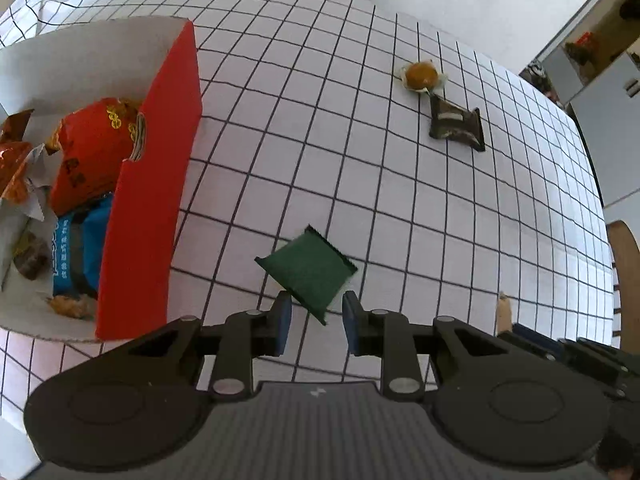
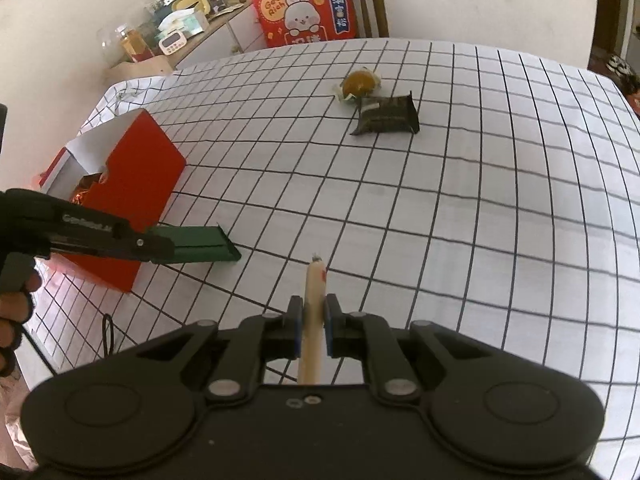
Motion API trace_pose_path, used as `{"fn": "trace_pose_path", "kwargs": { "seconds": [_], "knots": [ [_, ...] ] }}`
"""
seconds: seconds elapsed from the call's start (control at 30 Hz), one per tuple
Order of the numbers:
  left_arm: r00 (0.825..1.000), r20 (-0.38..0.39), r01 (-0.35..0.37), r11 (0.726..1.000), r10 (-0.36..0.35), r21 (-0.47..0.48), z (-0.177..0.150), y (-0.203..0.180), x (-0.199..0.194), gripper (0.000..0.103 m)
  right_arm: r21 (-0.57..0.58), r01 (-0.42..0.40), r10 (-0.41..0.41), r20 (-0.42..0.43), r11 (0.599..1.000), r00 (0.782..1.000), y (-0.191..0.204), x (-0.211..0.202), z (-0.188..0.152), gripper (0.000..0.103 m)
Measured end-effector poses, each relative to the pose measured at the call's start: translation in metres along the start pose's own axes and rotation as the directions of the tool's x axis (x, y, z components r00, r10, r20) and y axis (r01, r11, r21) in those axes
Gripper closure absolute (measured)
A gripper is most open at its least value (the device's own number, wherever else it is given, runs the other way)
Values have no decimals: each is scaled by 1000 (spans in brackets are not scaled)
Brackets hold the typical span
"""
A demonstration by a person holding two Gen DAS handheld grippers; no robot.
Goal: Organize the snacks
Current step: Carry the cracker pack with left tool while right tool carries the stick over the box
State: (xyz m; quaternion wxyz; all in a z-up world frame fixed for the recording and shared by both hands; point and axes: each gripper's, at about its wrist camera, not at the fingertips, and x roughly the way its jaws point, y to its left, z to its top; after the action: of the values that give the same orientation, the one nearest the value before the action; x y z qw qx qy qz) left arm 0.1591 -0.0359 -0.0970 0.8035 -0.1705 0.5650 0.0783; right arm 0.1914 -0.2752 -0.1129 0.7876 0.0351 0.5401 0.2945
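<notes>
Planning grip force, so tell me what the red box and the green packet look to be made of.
Red box: apparently thin cardboard, matte red outside, plain white inside, with a raw cut edge along the rim. Green packet: probably matte plastic or foil film; flat, dark green, with serrated sealed ends. The left gripper stands open around its corner.

Lighting: bright, even daylight | Shadows: soft, short, falling beside the red box (image 1: 148, 184) and under the green packet (image 1: 310, 276) | Glare: mild washout on the checked bench (image 2: 500, 208) cloth | Distortion: strong fisheye, grid lines bowed toward edges, dark corner vignetting | Focus: slight softness throughout, near tongs bodies slightly soft
</notes>
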Motion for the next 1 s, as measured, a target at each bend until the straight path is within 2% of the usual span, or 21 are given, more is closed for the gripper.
{"fn": "trace_pose_path", "kwargs": {
  "seconds": [0.03,0.07,0.13,0.27,0.33,0.4,0.43,0.53,0.67,0.87,1.0],
  "knots": [
    [1000,-6,-3,1000,3,0,0,0,-2,70,7,-2,2,2,1000,1000,-1,0,-1,94],
    [1000,-9,-2,1000,2,-2,-1,1,-3,57,14,-5,5,4,1000,1000,-1,0,-1,94],
    [1000,-12,-4,1000,4,-9,-2,3,-4,40,20,-5,5,9,1000,1000,-2,-1,-3,94],
    [999,-28,-39,999,40,24,4,-2,5,39,30,-5,5,14,1000,1000,-4,-2,-3,94],
    [998,-50,-30,991,37,131,8,-16,17,39,34,-6,5,11,999,1000,-5,-1,-3,94],
    [994,-39,-89,969,100,229,8,-28,30,39,36,-6,6,6,999,1000,-6,0,-4,94],
    [991,-35,-111,950,126,292,7,-33,36,39,37,-7,7,3,999,1000,-5,0,-4,94],
    [989,-48,-112,919,140,378,8,-38,51,39,30,-10,10,0,999,1000,-3,0,-7,94],
    [990,-65,-86,905,124,417,9,-36,62,39,36,-8,8,-8,999,1000,-3,2,-10,94],
    [987,-117,-56,916,111,396,16,-20,75,38,49,-3,4,-27,999,1000,-1,10,-12,94],
    [991,-105,-38,914,88,403,16,-18,73,39,52,-2,3,-31,999,1000,2,12,-14,94]
  ]
}}
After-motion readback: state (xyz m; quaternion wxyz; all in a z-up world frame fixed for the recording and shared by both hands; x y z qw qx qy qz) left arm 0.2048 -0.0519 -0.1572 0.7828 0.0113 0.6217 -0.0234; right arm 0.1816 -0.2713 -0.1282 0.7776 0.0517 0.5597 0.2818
